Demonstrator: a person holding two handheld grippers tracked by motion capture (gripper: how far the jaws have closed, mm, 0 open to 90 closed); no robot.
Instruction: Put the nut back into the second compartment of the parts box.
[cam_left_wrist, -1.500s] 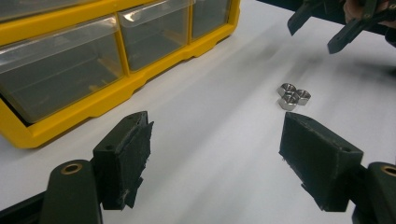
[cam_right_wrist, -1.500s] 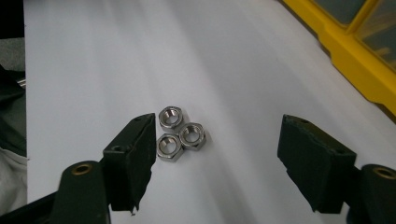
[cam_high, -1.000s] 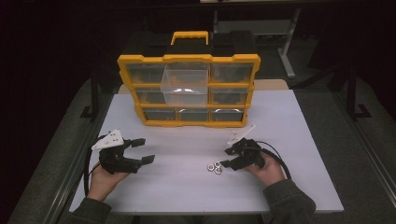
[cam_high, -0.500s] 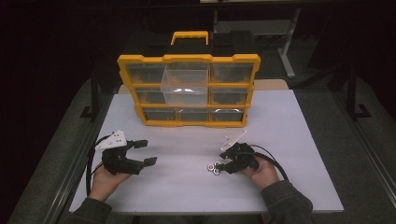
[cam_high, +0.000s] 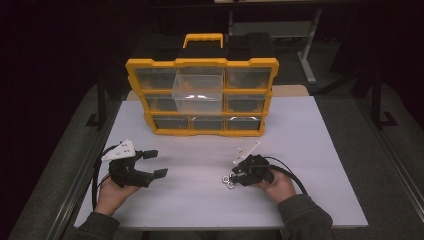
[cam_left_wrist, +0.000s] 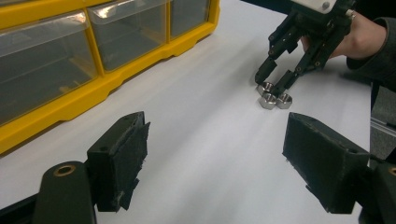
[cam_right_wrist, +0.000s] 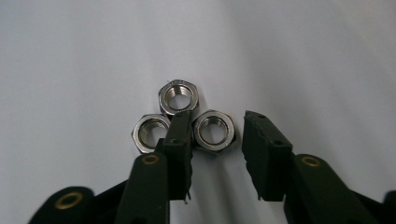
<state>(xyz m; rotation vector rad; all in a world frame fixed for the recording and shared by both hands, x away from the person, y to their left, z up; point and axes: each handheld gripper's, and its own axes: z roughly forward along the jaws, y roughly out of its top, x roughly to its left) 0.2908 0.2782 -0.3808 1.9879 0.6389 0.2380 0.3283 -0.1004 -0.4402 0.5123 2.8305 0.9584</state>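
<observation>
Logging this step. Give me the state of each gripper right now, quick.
Left gripper: open, jaws wide, nothing between them.
Right gripper: open, jaws just been closing around one hex nut of three, pads not yet pressing it.

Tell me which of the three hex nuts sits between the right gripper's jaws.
The right-hand nut in the right gripper view: it lies between the closing jaws of the right gripper. The left nut and the far nut lie outside them.
</observation>
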